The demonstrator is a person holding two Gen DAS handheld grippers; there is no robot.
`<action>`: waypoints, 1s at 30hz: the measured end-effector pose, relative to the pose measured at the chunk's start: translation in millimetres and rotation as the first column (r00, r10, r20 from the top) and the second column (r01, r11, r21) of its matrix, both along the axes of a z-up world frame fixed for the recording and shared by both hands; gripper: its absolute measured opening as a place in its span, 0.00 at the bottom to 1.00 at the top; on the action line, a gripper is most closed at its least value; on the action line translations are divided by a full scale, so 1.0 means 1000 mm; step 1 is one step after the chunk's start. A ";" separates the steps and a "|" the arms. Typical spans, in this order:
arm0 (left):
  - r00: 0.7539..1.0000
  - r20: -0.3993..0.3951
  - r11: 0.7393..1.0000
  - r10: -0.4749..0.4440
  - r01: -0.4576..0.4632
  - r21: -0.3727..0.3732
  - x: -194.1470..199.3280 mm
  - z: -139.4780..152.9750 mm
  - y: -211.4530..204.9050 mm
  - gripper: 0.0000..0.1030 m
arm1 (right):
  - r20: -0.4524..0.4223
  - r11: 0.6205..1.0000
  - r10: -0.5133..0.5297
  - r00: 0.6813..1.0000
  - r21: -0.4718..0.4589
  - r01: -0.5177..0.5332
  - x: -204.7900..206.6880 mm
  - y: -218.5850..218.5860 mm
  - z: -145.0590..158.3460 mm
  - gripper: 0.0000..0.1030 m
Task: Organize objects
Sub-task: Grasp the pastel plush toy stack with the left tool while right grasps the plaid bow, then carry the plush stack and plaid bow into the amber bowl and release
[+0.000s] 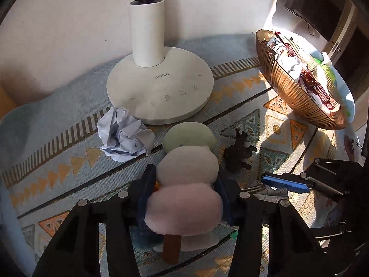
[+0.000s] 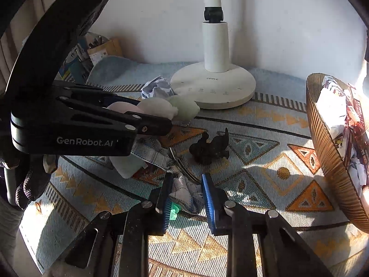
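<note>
Plush skewer (image 1: 188, 184) between left gripper (image 1: 184, 194) pads

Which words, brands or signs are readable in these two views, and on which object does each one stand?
"OPPLE": on the white lamp base.
"GenRobot.AI": on the side of the left gripper.
Small icons and captions on the lamp base: too small to read.
Red snack packets in the ribbed bowl: print too blurred.
Papers behind the rug: handwriting unreadable.
</note>
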State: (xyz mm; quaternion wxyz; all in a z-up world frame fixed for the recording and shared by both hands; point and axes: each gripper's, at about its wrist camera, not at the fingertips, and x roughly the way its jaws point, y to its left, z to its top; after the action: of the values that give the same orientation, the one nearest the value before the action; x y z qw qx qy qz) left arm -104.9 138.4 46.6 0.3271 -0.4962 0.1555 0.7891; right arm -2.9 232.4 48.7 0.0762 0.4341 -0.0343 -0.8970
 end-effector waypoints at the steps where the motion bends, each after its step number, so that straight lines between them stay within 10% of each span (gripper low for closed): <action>1: 1.000 -0.016 1.000 0.005 -0.005 0.011 0.002 0.003 -0.002 0.44 | -0.015 1.000 -0.022 1.000 -0.011 0.022 0.005 0.005 0.005 0.23; 12: 0.987 -0.114 0.965 0.117 -0.085 0.249 0.086 0.070 -0.057 0.44 | -0.022 0.956 -0.161 0.987 -0.253 0.150 0.121 0.062 0.044 0.24; 18: 0.976 -0.033 0.947 0.214 -0.199 0.253 0.154 0.025 -0.075 0.44 | 0.216 0.789 -0.089 0.972 -0.581 0.201 0.152 0.080 -0.004 0.24; 23: 0.972 0.025 0.944 0.232 -0.232 0.235 0.171 -0.012 -0.070 0.45 | 0.266 0.786 -0.228 0.937 -0.517 0.338 0.160 0.115 -0.013 0.39; 30: 0.965 0.069 0.918 0.254 -0.263 0.296 0.168 -0.029 -0.072 0.45 | 0.121 0.839 -0.440 0.890 -0.299 0.456 0.189 0.151 0.008 0.60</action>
State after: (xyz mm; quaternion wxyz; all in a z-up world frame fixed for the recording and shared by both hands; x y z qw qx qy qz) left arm 62.9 65.9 18.0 0.2945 -0.4677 -0.0387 0.8325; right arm 186.4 383.1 56.4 -0.0672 0.4172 -0.2811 -0.8616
